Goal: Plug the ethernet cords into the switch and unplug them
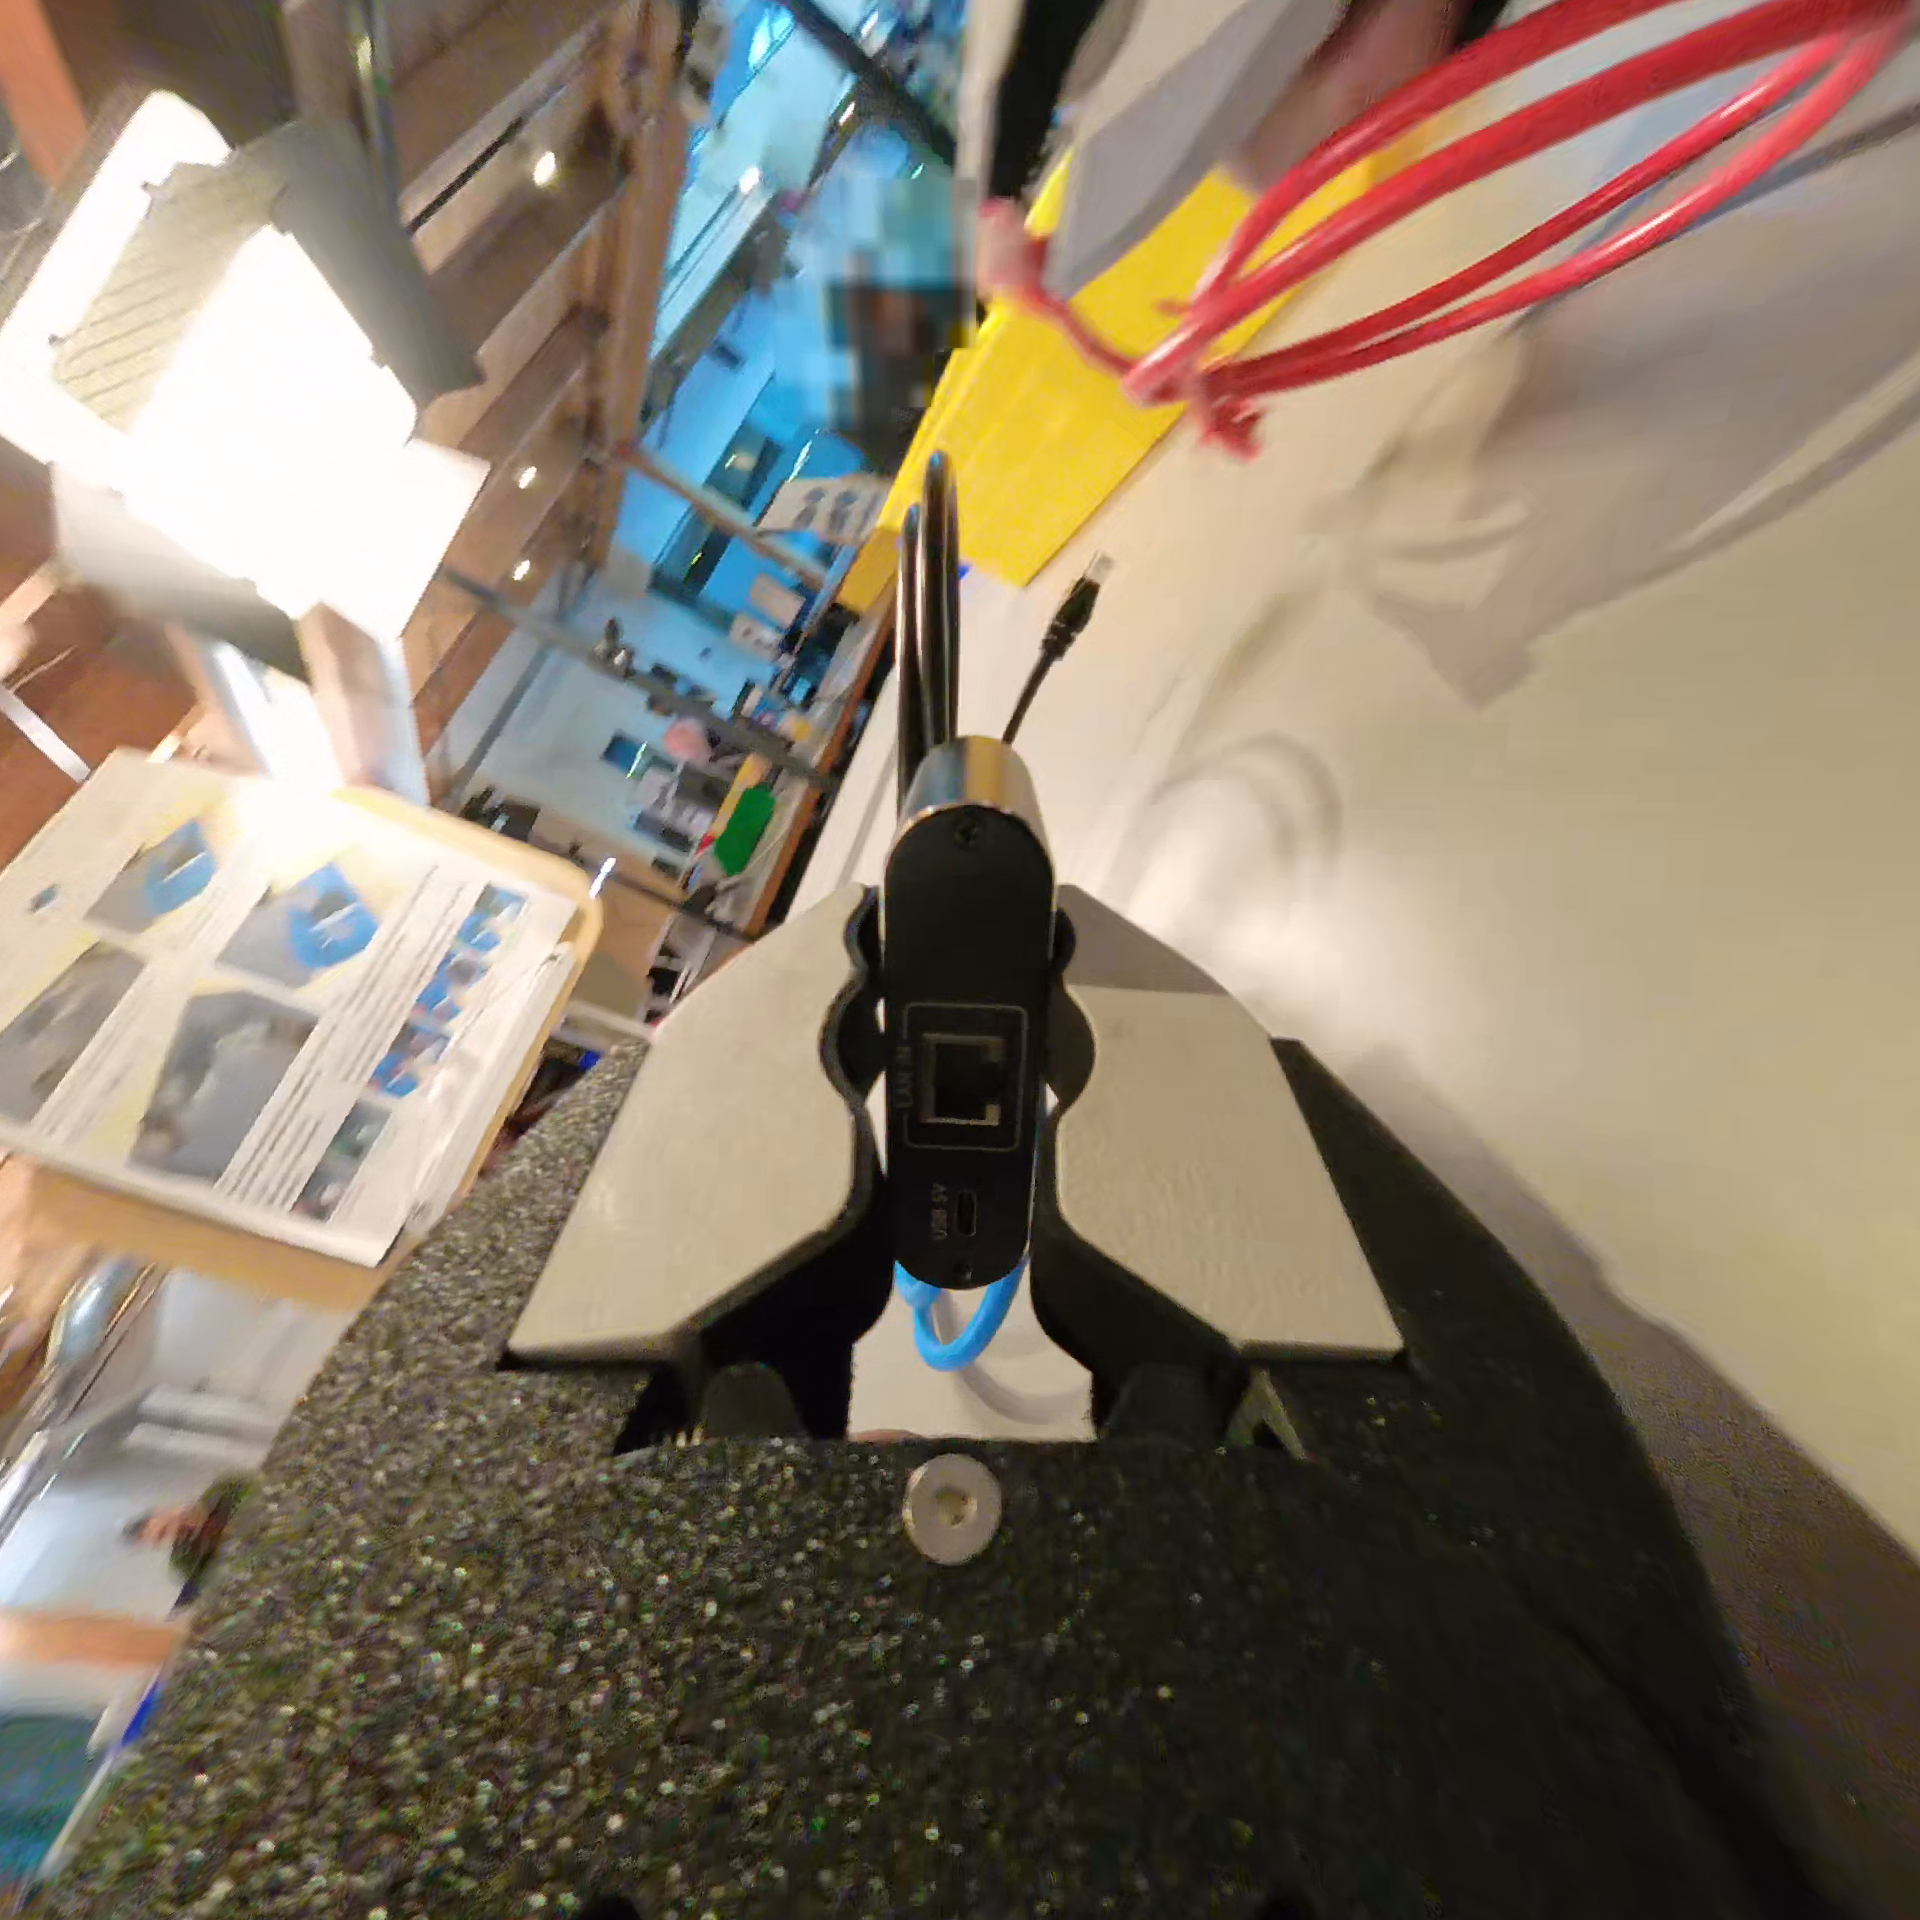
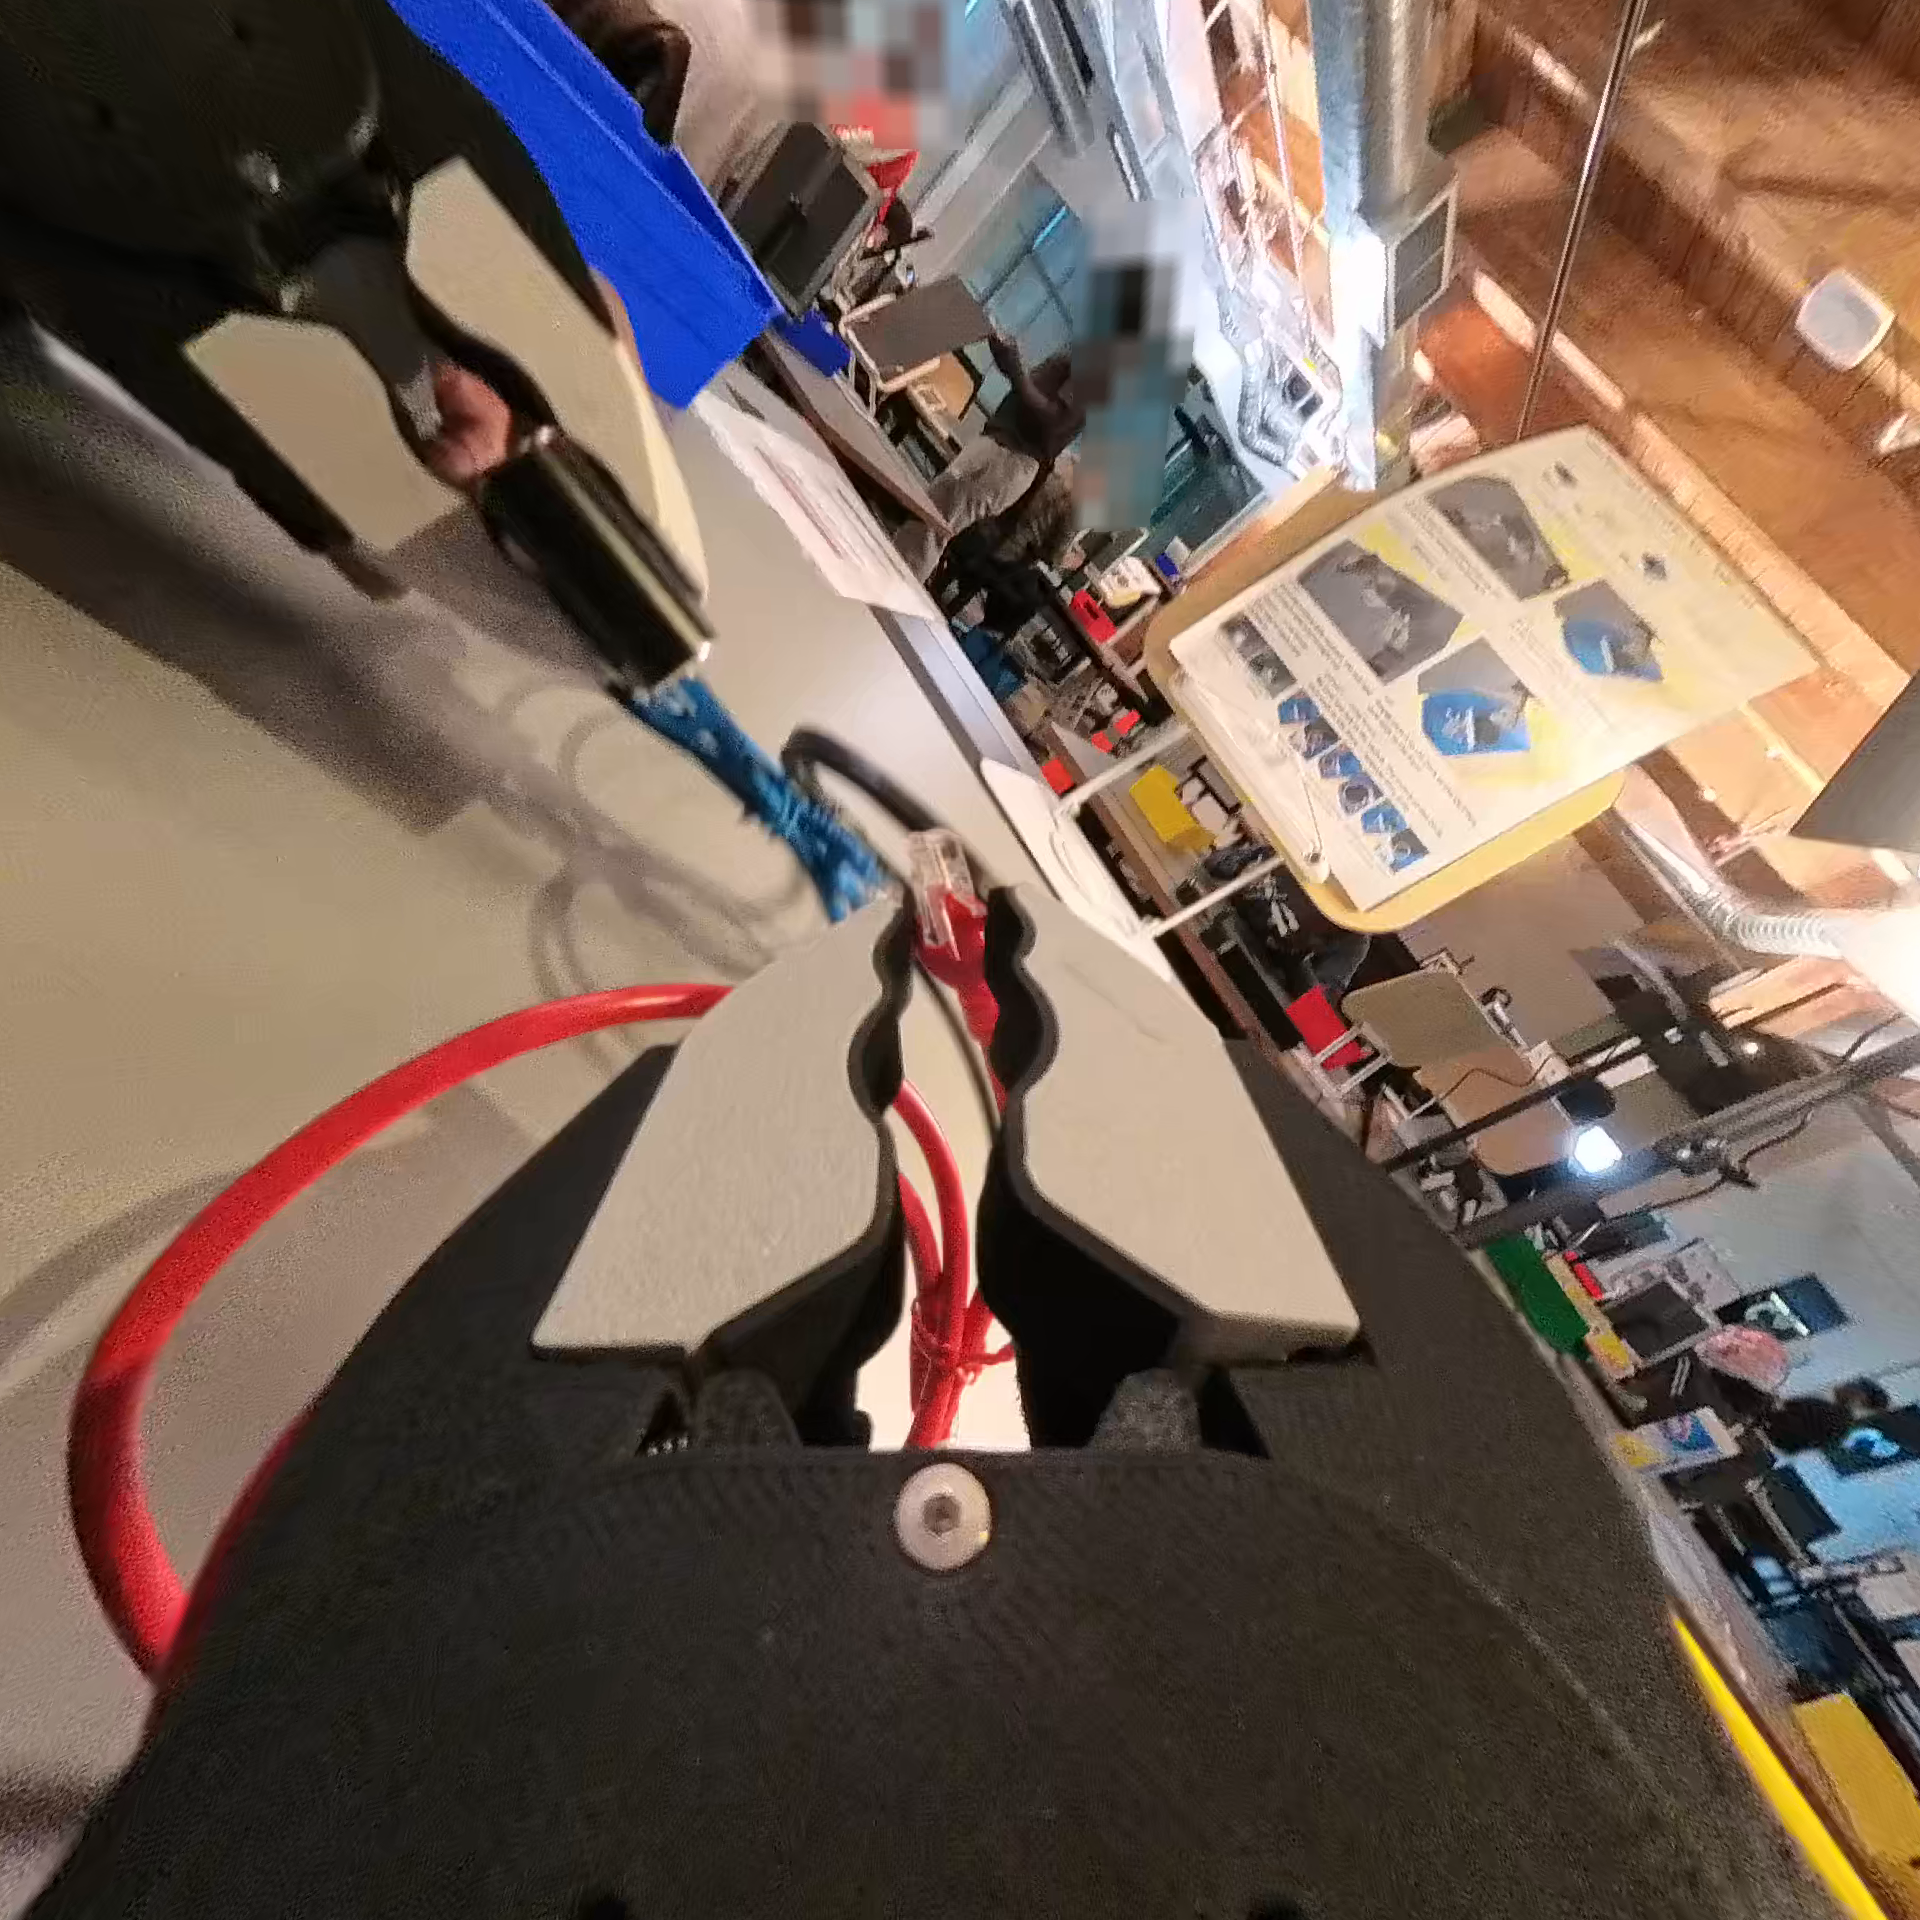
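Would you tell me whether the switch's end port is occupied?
Empty: the switch, clamped in the left gripper, shows an open port.

Small white printing stands on the black end face of the switch (image 1: 961,1081): one short marking runs sideways along the left edge of the square network port, and another sits beside the little oval port below it. A poster board (image 1: 260,997) in the background carries photos, blue pictures and columns of fine print, too blurred to read; it also shows in the right wrist view (image 2: 1475,675). A white sheet (image 2: 831,520) on the table (image 2: 208,831) bears faint, unreadable print.
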